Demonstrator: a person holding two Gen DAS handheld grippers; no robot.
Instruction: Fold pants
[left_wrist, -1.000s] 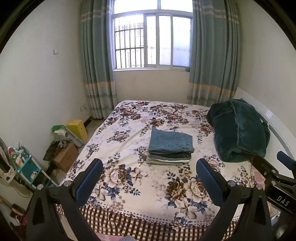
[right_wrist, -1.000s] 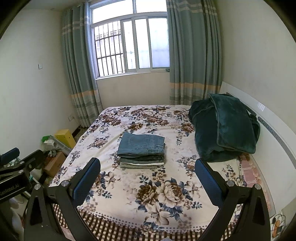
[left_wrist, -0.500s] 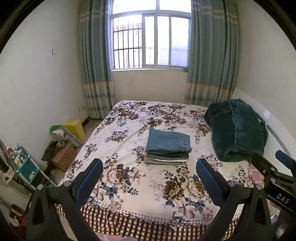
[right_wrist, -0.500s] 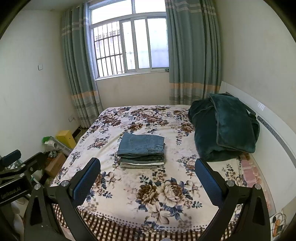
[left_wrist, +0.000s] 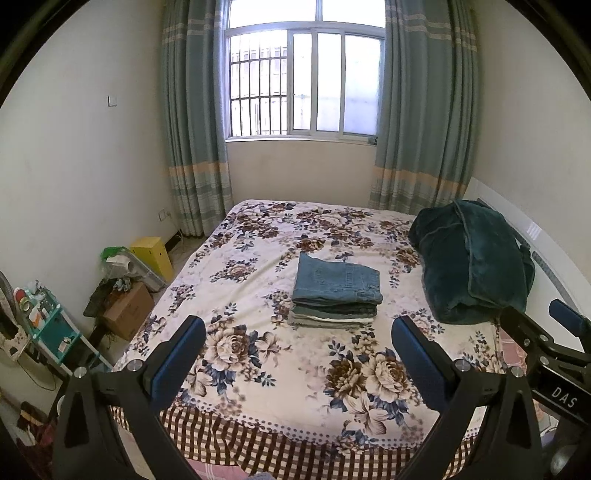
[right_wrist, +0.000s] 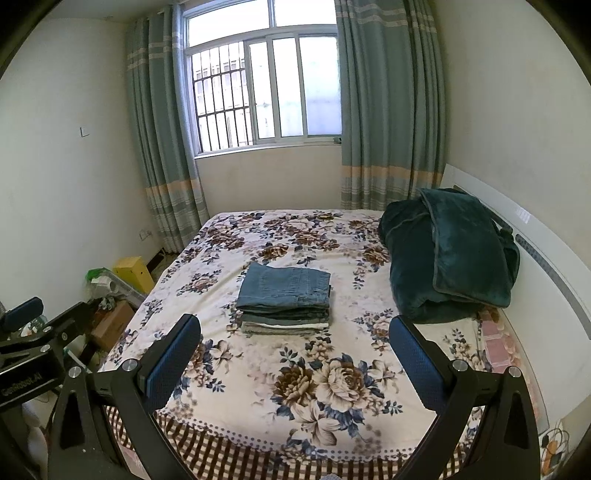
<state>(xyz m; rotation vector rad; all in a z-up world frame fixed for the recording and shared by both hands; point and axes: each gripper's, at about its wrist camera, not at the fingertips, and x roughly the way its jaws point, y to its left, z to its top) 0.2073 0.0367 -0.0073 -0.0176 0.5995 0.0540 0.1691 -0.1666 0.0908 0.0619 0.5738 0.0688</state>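
Both grippers, left gripper (left_wrist: 299, 349) and right gripper (right_wrist: 295, 347), fingers spread (empty), folded pants (left_wrist: 337, 292) stacked on bed (left_wrist: 258, 354).

One stack of folded pants (left_wrist: 336, 291) is seen at the frame's centre, its layers too tight to be counted exactly. One green blanket (left_wrist: 472, 258) is seen at right, one bed (left_wrist: 258, 369), two curtains, one window (left_wrist: 303, 81), one yellow box (left_wrist: 153, 253), one cardboard box (left_wrist: 127, 310).

A lived-in home bedroom: a bed (left_wrist: 258, 369) with a flowered cover fills the floor. At 12 o'clock, striped teal curtains (left_wrist: 192, 147) frame a barred window (left_wrist: 303, 81); household clutter (left_wrist: 125, 280) sits at 9 o'clock.
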